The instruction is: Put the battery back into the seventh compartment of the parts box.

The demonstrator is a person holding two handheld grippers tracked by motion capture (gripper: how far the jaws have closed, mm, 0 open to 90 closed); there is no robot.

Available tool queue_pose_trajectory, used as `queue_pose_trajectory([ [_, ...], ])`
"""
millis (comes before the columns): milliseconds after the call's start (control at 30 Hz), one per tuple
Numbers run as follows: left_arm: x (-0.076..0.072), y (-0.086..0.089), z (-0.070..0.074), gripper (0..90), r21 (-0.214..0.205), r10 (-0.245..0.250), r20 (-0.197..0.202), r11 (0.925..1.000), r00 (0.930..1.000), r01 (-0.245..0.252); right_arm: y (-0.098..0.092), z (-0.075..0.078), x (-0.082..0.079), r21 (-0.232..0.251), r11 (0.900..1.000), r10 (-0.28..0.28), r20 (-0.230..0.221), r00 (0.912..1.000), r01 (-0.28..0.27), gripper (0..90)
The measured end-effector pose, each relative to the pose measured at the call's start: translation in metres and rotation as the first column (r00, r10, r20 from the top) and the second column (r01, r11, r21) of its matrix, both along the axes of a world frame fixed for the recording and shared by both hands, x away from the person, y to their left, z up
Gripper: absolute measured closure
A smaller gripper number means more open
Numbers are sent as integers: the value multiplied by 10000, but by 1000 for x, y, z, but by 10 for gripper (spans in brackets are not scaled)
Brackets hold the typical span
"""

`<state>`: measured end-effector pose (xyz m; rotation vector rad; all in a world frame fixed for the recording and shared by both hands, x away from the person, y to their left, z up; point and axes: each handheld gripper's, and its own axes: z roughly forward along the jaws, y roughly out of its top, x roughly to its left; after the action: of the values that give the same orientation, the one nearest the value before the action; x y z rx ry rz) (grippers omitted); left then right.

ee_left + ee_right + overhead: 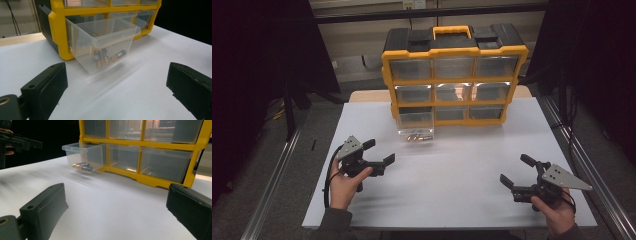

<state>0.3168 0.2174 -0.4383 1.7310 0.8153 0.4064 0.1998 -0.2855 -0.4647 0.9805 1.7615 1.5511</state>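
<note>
A yellow-and-black organizer [454,75] stands at the far edge of a white table [452,185], its bottom-left clear drawer [105,42] pulled out with what look like three batteries [106,57] inside. The left gripper [379,152] and right gripper [517,171], each hand-held near the table's front, have jaws spread wide and hold nothing.

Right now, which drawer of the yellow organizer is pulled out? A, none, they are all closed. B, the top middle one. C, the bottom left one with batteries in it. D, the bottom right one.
C: the clear bottom-left drawer juts out of the yellow organizer over the table, with batteries lying in it, while the other drawers sit flush.
</note>
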Motion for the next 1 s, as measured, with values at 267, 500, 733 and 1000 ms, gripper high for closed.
queue_pose_trajectory([
  [267,-4,10,-4,32,132,99,85,9999,9999,-100,0,0,0,16,10000,-13,-2,10000,13,24],
  [500,-9,18,-7,29,124,160,89,9998,9998,-161,0,0,0,-6,10000,-15,6,10000,15,24],
  [733,-13,25,-10,29,112,291,55,9995,9996,-291,1,0,0,39,10000,-60,-19,10000,60,24],
  [1000,-18,33,-13,29,36,181,16,9998,9998,-181,1,0,0,42,10000,-58,-23,10000,58,24],
])
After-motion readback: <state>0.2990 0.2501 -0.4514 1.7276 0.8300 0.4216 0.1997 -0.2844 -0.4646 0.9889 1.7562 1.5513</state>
